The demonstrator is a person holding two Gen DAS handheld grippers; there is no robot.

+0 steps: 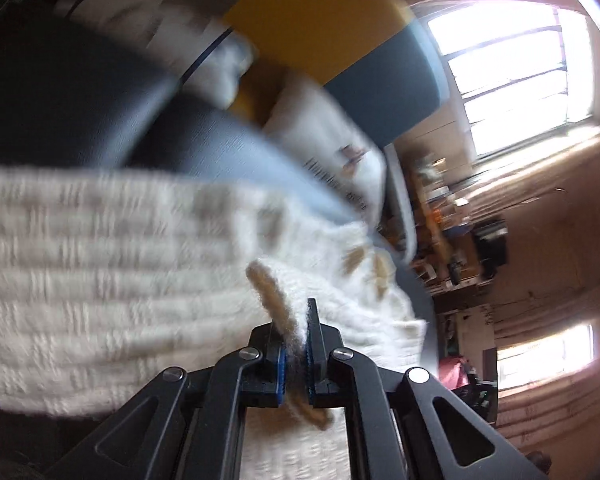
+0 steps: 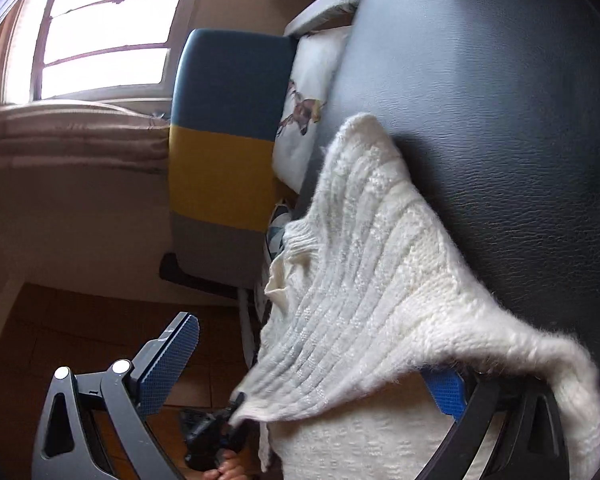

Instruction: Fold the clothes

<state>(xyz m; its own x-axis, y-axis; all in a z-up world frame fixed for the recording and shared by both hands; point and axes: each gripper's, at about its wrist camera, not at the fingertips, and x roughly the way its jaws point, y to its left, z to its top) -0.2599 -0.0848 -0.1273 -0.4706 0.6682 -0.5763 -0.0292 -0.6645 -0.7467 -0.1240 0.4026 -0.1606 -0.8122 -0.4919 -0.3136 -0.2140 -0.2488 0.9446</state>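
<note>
Work surface: a dark blue-black textured leatherette table top (image 2: 500, 128) is seen, filling most of the right wrist view.
Furniture behind: a padded panel banded in blue, yellow and grey (image 2: 224, 140) is seen past the table edge; a white printed cushion (image 2: 308, 112) is lodged just beside it.
Garment: a cream-white fuzzy cable-knit sweater with tan flecks (image 2: 364, 280) is draped partly on the table top and partly over its edge; 1 portion is lifted clear. The left wrist view is blurred, so the knit detail there cannot be read.
Left gripper (image 1: 296, 340): clenched on a tan-trimmed edge of the sweater, the fabric pinched between both blue pads.
Right gripper (image 2: 312, 360): released, the jaws spread wide; 1 blue-padded finger (image 2: 168, 360) stands bare, the other is under the sweater, a fold of which is draped across it.
Other: part of the left tool, and a hand (image 2: 230, 470) on it, is glimpsed at the sweater's lower corner in the right wrist view.
Step in hand: judged as spreading, the garment being lifted by 1 edge and not yet laid flat; no fold is judged complete.
Next move: a 2nd edge would need to be gripped by the right gripper so that the sweater can be drawn flat on the table top.
</note>
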